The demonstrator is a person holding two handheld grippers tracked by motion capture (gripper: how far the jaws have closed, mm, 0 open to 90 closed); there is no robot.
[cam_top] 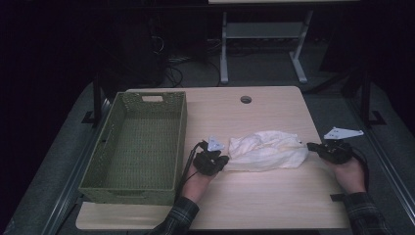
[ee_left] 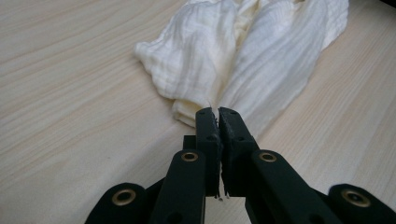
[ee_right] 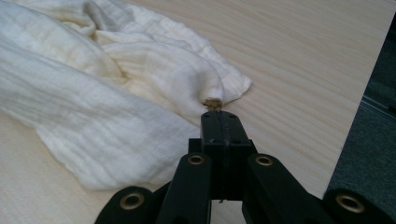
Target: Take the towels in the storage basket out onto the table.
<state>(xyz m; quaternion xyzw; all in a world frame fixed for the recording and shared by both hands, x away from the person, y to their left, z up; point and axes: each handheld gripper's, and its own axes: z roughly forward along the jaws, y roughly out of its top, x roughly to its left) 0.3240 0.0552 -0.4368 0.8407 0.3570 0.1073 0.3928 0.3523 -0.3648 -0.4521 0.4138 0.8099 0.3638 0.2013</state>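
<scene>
1. High view: a crumpled cream-white gauze cloth lies on the pale wooden table, stretched between the two hand-held grippers, right of the centre.
2. To its left stands an olive-green woven rectangular basket, near the cloth but apart from it.
3. The left gripper sits at the cloth's left end, the person's hand behind it and a plaid sleeve at the table's near edge.
4. Left gripper view: the black jaws are clenched together, pinching the cloth's bunched edge at their tips.
5. The right gripper meets the cloth's right end, close to the table's right edge.
6. Right gripper view: its jaws are pressed tight on a small corner of the cloth, the fabric drawn into a point there, the rest spreading over the table.
</scene>
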